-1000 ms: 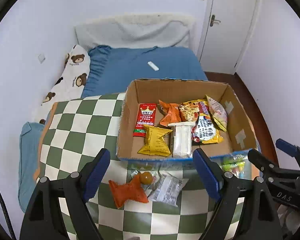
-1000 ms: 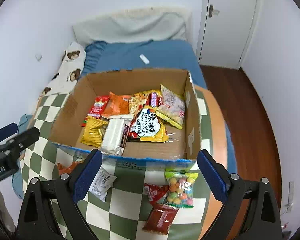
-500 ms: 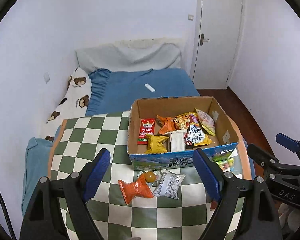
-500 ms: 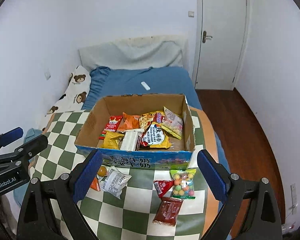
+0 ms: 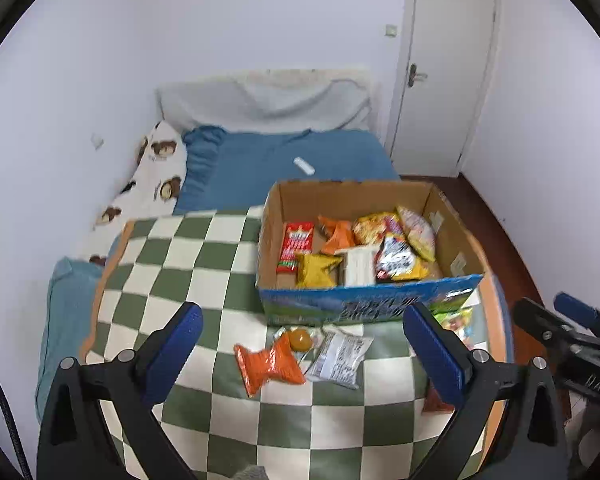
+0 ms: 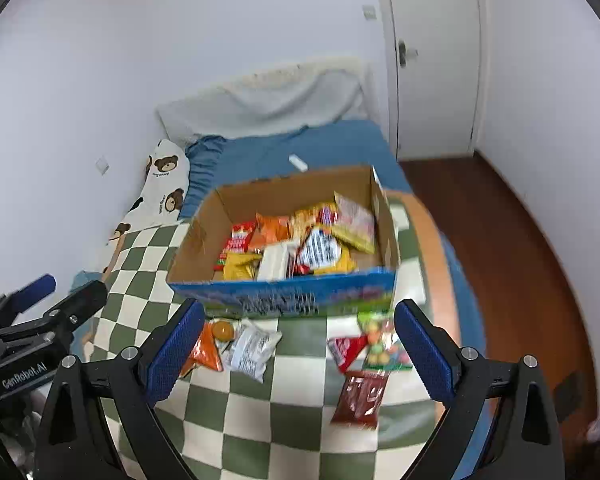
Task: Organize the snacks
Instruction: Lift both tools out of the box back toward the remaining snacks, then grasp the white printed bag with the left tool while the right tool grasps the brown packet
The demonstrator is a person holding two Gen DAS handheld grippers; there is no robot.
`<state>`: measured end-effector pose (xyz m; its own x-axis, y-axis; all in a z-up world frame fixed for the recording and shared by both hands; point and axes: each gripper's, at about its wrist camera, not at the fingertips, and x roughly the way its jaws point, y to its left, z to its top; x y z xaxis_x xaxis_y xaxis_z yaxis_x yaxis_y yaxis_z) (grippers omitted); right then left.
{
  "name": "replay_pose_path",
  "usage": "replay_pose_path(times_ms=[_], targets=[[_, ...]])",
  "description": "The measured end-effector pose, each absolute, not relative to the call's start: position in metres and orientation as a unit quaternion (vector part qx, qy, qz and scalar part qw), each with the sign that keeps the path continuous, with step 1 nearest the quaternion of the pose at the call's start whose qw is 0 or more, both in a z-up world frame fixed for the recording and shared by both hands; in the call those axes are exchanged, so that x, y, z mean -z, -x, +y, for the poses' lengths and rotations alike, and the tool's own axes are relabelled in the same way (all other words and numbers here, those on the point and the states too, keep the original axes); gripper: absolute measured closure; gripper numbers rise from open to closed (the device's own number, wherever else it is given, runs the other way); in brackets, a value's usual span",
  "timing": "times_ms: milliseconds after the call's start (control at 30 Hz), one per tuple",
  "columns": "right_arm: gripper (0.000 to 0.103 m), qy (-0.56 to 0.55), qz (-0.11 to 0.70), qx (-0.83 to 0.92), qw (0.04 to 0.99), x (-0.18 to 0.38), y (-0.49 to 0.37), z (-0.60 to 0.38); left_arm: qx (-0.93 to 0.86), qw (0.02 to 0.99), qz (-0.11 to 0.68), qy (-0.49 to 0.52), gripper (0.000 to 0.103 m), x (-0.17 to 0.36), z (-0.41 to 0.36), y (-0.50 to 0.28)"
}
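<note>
Both hand-held grippers, left [image 5: 302,344] and right [image 6: 298,340], are hovering spread wide and empty, facing loose snack packets [image 6: 250,347] awaiting the cardboard box [image 6: 284,292] just beyond.

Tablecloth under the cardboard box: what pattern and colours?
Green and cream checks on the tablecloth, with an orange border; clearest in the left wrist view.

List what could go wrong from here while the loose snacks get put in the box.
1. The dark red packet and the clear bag of coloured candy balls lie near the checkered cloth's right edge; a nudge may push them off.
2. The orange packet, round orange sweet and white packet touch, so one grab may drag its neighbours.
3. The cardboard box looks crowded on the right.
</note>
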<state>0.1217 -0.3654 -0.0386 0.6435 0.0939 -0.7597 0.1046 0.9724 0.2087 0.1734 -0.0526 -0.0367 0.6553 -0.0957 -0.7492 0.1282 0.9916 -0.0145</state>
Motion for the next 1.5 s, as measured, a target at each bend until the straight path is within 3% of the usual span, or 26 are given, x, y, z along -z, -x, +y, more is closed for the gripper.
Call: replay_pose_path(times_ms=[100, 200, 433, 733, 833, 900, 1000, 1067, 1133, 1267, 1500], targets=[[0.007, -0.153, 0.455, 0.023, 0.877, 0.078, -0.129, -0.389, 0.046, 0.9, 0.433, -0.024, 0.0, 0.061, -0.048, -0.182], [0.023, -0.173, 0.504, 0.04, 0.845, 0.13, -0.14, -0.407, 0.026, 0.886, 0.462, -0.034, 0.0, 0.094, -0.038, -0.193], [0.023, -0.209, 0.595, 0.067, 0.773, 0.247, -0.14, -0.412, -0.006, 0.839, 0.542, -0.046, 0.0, 0.178, -0.014, -0.216], [0.023, -0.178, 0.63, 0.08, 0.751, 0.299, -0.142, -0.399, 0.045, 0.812, 0.581, -0.045, 0.001, 0.216, -0.038, -0.238], [0.031, -0.157, 0.625, 0.081, 0.76, 0.3, -0.144, -0.395, 0.095, 0.804, 0.585, -0.054, 0.001, 0.219, -0.07, -0.241], [0.039, -0.148, 0.624, 0.078, 0.764, 0.299, -0.146, -0.392, 0.118, 0.792, 0.595, -0.071, 0.003, 0.23, -0.091, -0.247], [0.043, -0.141, 0.624, 0.072, 0.766, 0.298, -0.148, -0.391, 0.14, 0.764, 0.624, -0.086, 0.013, 0.254, -0.114, -0.259], [0.044, -0.136, 0.625, 0.067, 0.766, 0.296, -0.152, -0.388, 0.147, 0.747, 0.641, -0.095, 0.037, 0.27, -0.124, -0.265], [0.044, -0.133, 0.626, 0.063, 0.766, 0.294, -0.149, -0.385, 0.155, 0.736, 0.651, -0.099, 0.048, 0.279, -0.13, -0.266], [0.044, -0.132, 0.633, 0.052, 0.761, 0.298, -0.131, -0.372, 0.147, 0.743, 0.643, -0.115, 0.054, 0.277, -0.135, -0.247], [0.043, -0.141, 0.644, 0.029, 0.751, 0.304, -0.108, -0.358, 0.148, 0.699, 0.696, -0.068, 0.053, 0.294, -0.121, -0.184]])
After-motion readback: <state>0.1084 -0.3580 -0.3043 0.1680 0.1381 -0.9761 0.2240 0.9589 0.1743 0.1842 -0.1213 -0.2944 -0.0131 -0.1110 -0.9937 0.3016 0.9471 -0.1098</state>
